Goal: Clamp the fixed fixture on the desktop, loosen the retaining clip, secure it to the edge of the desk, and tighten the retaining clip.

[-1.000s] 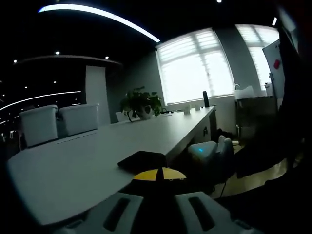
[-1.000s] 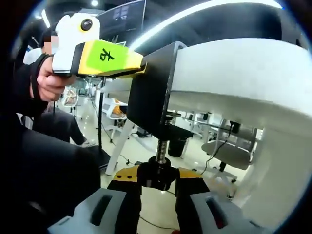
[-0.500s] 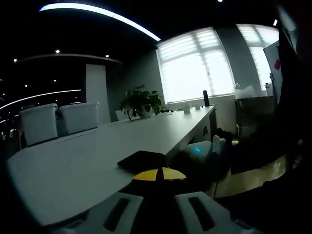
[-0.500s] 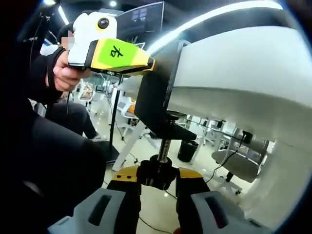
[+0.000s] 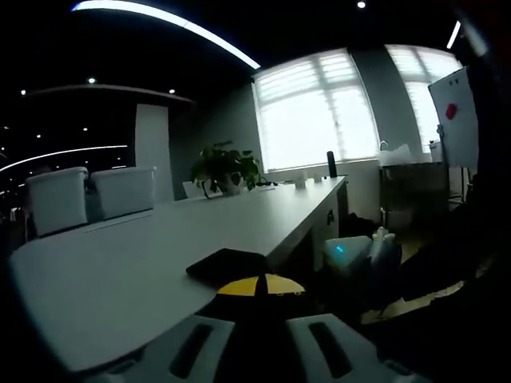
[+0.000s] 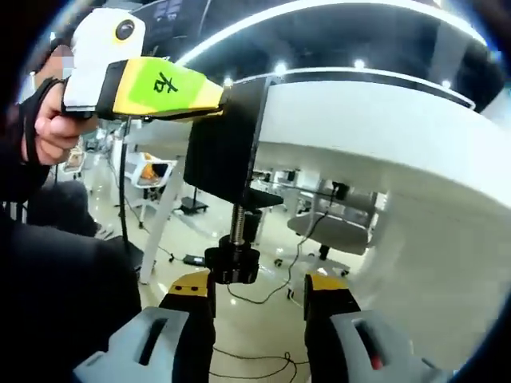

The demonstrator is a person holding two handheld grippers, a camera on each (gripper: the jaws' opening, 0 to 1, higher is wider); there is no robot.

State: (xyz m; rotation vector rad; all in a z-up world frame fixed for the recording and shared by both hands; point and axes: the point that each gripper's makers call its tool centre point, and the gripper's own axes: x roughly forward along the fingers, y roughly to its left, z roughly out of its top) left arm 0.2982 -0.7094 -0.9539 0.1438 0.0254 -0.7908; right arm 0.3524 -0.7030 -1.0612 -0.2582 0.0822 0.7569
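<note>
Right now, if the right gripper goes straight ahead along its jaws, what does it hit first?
Most likely the clamp's screw knob, sitting just beyond the open right gripper, roughly between its jaw tips. Past it come the threaded screw and black clamp. Depth is uncertain.

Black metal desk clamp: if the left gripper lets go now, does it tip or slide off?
The black metal desk clamp looks rigid and probably heavy. It straddles the white desk edge with its screw knob below, so it likely hangs on, though it may wobble if the screw is loose.
</note>
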